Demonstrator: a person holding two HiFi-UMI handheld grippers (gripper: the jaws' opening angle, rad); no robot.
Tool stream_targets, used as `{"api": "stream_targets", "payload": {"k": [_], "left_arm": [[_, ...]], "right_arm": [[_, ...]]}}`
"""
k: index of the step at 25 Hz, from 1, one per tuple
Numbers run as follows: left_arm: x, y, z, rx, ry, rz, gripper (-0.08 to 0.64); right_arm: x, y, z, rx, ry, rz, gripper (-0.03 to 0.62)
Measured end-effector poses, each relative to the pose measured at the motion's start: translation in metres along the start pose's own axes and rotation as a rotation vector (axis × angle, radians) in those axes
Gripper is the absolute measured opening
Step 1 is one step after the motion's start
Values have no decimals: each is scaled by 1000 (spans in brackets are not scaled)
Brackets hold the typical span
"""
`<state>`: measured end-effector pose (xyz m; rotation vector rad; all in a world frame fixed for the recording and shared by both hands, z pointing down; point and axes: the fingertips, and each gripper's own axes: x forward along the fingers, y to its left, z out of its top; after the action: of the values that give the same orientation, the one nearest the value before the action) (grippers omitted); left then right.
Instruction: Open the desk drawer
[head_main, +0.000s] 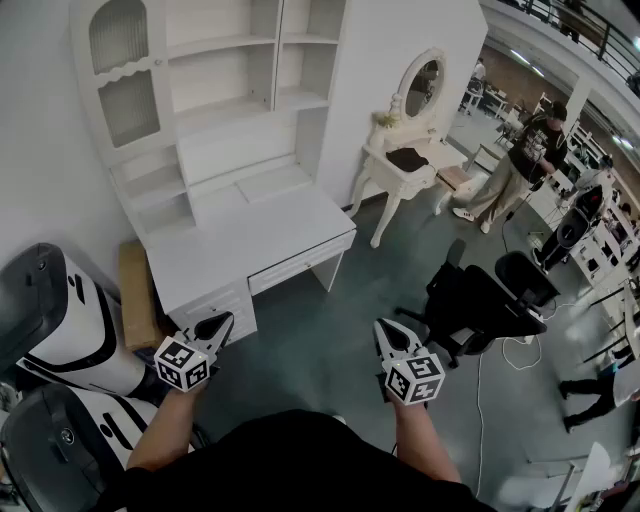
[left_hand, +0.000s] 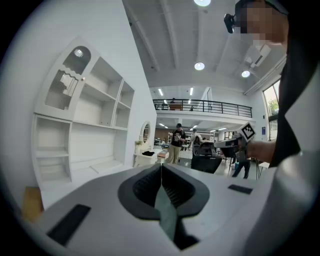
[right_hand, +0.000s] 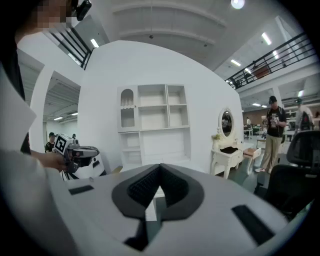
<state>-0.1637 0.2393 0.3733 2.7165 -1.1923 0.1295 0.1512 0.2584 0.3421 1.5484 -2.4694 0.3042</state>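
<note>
In front of the desk (head_main: 262, 232), left gripper (head_main: 226, 319) and right gripper (head_main: 381, 325) hang empty (jaws pressed together); drawer (head_main: 298, 264) handle indistinct.

The dark grey floor (head_main: 330, 345) carries a white desk (head_main: 250, 235) with a shelf hutch, and a brown cardboard box (head_main: 137, 295) lies just beside its left end. Farther right stand a white dressing table (head_main: 405, 165) and a black office chair (head_main: 480, 300), with a white cable (head_main: 479, 400) near the chair.
</note>
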Motion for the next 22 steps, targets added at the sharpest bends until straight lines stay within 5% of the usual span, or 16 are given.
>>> {"api": "stream_targets", "payload": {"k": [22], "left_arm": [[3, -6, 0, -5, 25, -115, 12]], "right_arm": [[-6, 12, 5, 63, -35, -50, 0]]}}
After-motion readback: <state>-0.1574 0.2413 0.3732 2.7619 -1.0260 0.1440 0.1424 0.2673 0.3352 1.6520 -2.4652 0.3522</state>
